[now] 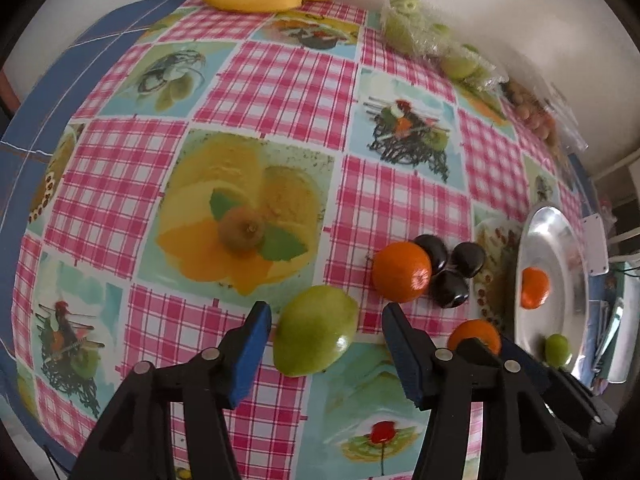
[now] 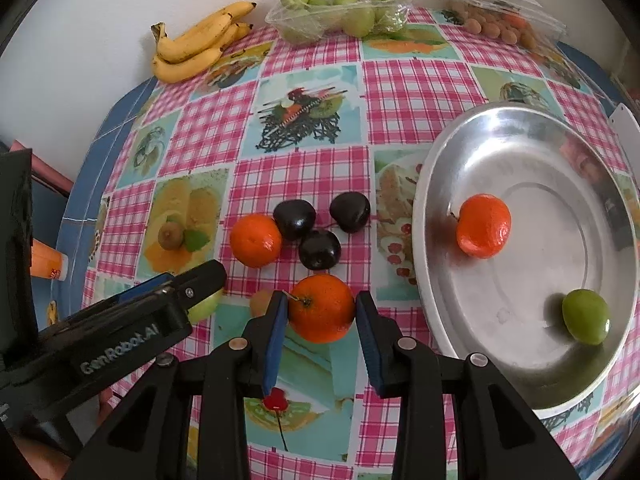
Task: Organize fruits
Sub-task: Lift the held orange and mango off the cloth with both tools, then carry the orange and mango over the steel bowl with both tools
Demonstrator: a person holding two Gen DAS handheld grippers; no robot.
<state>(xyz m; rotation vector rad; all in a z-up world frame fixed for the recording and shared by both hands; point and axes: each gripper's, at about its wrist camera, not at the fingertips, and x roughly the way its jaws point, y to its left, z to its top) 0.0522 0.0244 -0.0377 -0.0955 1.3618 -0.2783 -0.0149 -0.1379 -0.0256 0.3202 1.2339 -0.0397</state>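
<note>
My left gripper [image 1: 326,320] is open, its blue pads either side of a green fruit [image 1: 316,330] on the tablecloth, not touching it. My right gripper [image 2: 321,308] has its pads against both sides of an orange [image 2: 322,308] that rests on the table. Another orange [image 2: 256,246] and three dark plums [image 2: 318,226] lie just beyond. The silver plate [image 2: 532,376] on the right holds an orange [image 2: 484,226] and a green fruit [image 2: 586,316]. In the left wrist view the plate [image 1: 560,240] is at the right edge.
Bananas [image 2: 196,44], a plastic pack of green fruit [image 2: 340,12] and a pack of small brown fruit [image 2: 500,20] lie along the far wall. An orange bottle [image 2: 48,264] stands off the table's left edge. The left gripper's body [image 2: 120,332] crosses the right wrist view.
</note>
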